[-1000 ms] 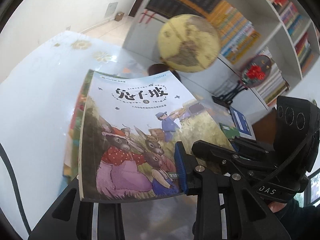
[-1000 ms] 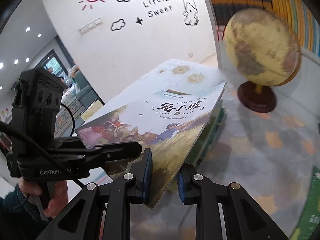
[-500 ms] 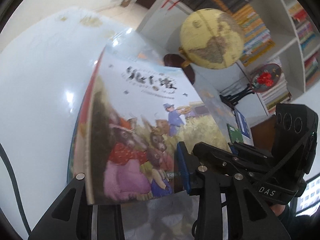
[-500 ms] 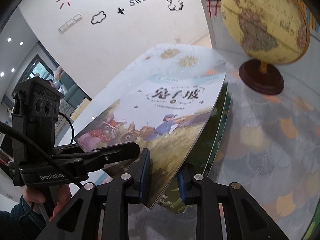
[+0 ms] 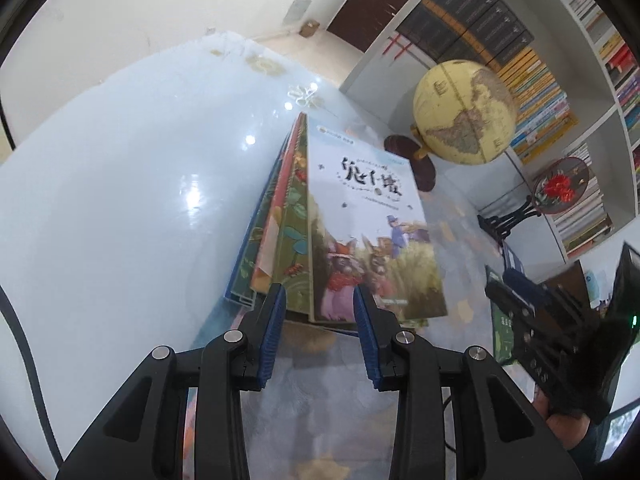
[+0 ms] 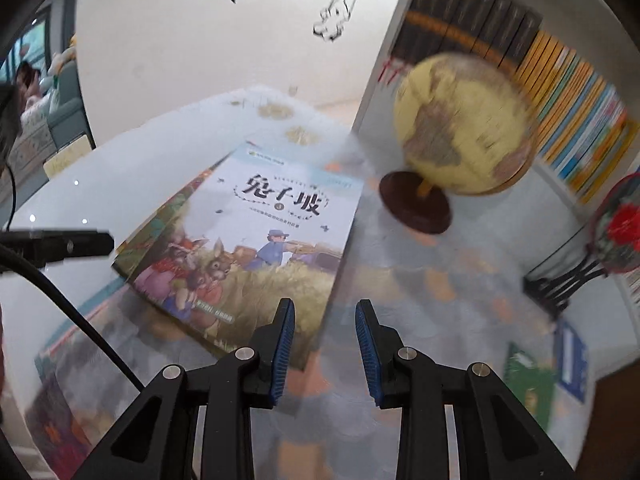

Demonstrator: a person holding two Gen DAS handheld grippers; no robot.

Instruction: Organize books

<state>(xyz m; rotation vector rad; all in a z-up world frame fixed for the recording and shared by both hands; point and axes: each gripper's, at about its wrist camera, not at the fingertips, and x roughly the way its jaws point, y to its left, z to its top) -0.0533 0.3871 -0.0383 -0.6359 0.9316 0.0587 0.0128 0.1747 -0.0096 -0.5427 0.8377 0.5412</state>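
The rabbit picture book (image 5: 372,216) (image 6: 276,240) lies flat on top of a stack of books (image 5: 280,240) on the glass table (image 5: 100,220). The lower books stick out to its left. My left gripper (image 5: 318,289) hovers open over the stack's near edge, at the rabbit book's spine corner, and its pads press nothing. One left finger (image 6: 80,244) shows beside the stack's left corner. My right gripper (image 6: 325,303) is at the book's near right corner. Its jaws are opening, with only a sliver of the book's edge between them, untouched. A hand holds it (image 5: 504,284).
A yellow globe (image 5: 464,112) (image 6: 464,128) on a dark wooden base stands just right of the stack. Behind it is a full bookshelf (image 5: 560,80). A round red-flower ornament (image 6: 624,224) on a black stand and a green book (image 6: 532,384) with a blue one (image 6: 572,360) lie further right.
Both grippers held the rabbit book tilted above the stack. It now lies flat on the stack and both have let go. The right jaws have widened.
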